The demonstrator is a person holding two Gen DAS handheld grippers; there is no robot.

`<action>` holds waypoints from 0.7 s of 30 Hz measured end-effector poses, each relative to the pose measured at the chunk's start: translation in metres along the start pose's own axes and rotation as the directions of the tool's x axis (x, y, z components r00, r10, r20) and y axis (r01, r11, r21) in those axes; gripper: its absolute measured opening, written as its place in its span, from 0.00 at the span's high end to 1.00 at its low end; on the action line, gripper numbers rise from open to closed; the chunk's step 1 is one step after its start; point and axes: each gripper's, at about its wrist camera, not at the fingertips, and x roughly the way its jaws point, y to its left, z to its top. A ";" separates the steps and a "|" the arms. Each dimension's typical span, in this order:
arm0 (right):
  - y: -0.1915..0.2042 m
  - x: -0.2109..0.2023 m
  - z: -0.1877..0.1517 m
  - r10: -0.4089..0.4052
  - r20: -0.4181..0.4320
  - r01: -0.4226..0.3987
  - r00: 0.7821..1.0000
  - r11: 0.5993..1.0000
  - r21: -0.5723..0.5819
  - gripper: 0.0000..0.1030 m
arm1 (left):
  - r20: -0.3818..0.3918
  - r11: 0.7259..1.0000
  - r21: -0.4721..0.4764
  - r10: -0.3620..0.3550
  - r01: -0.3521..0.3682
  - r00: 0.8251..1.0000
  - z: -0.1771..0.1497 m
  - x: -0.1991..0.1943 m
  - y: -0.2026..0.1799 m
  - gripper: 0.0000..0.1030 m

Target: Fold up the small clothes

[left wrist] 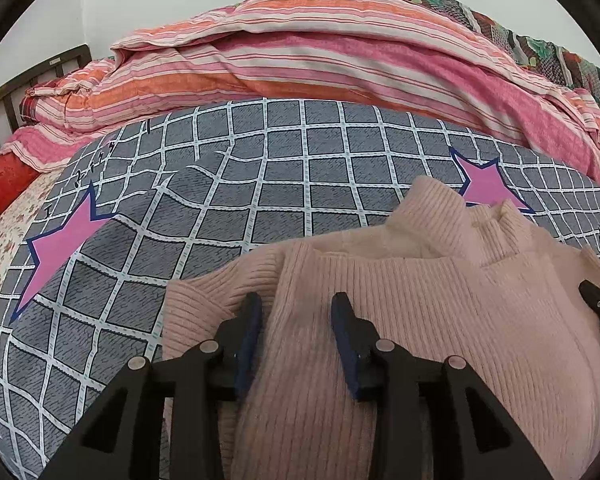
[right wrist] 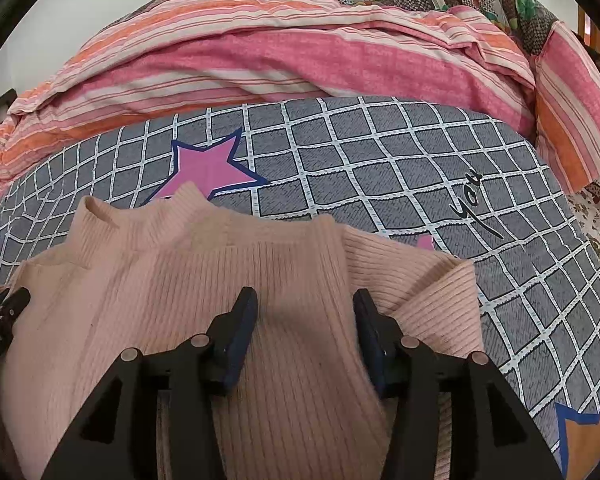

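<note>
Pink ribbed sweater lay on the grey checked bedsheet, collar pointing away toward the striped quilt. Left sleeve looked folded in over the body; right sleeve likewise lay doubled at its edge. Left gripper stood over the knit with jaws parted, nothing pinched. Right gripper the same, jaws spread, fabric beneath but not clamped. Judged: side folds done, the bottom-to-collar fold remained.
</note>
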 end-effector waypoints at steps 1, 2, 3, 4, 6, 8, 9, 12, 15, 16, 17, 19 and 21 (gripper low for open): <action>0.000 0.000 0.000 0.000 0.000 0.000 1.000 1.000 0.000 0.52 | 0.000 1.000 0.000 0.000 0.000 1.000 0.000 0.000 0.000 0.66; 0.000 0.000 0.000 0.000 0.000 0.000 1.000 1.000 0.000 0.52 | 0.000 1.000 0.000 0.000 0.000 1.000 0.000 0.000 0.000 0.66; 0.000 0.000 0.000 0.001 0.000 -0.001 1.000 1.000 0.000 0.52 | 0.000 1.000 -0.001 -0.002 0.002 1.000 0.000 0.000 0.000 0.66; 0.000 0.000 0.000 0.001 0.000 -0.001 1.000 1.000 0.000 0.52 | 0.000 1.000 -0.001 -0.003 0.003 1.000 0.000 0.000 0.000 0.66; 0.000 0.000 0.000 0.000 0.001 0.000 1.000 1.000 0.000 0.52 | 0.000 1.000 -0.002 -0.006 0.006 1.000 0.000 0.000 0.000 0.65; 0.000 0.000 0.000 0.001 0.000 -0.001 1.000 1.000 0.000 0.52 | 0.000 1.000 -0.001 -0.008 0.008 1.000 0.000 0.000 0.000 0.65; 0.000 0.000 0.000 0.001 0.000 -0.001 1.000 1.000 0.001 0.52 | 0.001 1.000 -0.001 -0.008 0.008 1.000 0.000 0.000 0.000 0.65; 0.000 0.000 0.000 0.000 0.001 0.000 1.000 1.000 0.000 0.52 | 0.000 1.000 0.002 -0.019 0.019 1.000 0.000 -0.001 0.000 0.61; 0.000 0.000 0.000 0.000 0.001 0.000 1.000 1.000 0.001 0.52 | 0.001 1.000 0.005 -0.019 0.019 1.000 0.000 -0.001 -0.001 0.60; 0.000 0.000 0.000 0.000 0.001 0.000 1.000 1.000 0.001 0.52 | 0.001 1.000 0.004 -0.020 0.020 1.000 0.000 -0.001 0.000 0.60; 0.000 0.000 0.000 0.000 0.001 0.000 1.000 1.000 0.000 0.52 | 0.001 1.000 0.003 -0.020 0.020 1.000 0.000 -0.001 -0.001 0.60; 0.000 0.000 0.000 0.000 0.001 0.000 1.000 1.000 0.001 0.52 | 0.001 1.000 0.004 -0.019 0.019 1.000 0.000 -0.001 -0.001 0.60; 0.000 0.000 0.000 0.001 0.002 -0.001 1.000 1.000 0.001 0.52 | 0.001 1.000 0.003 -0.022 0.022 1.000 0.000 -0.001 -0.001 0.59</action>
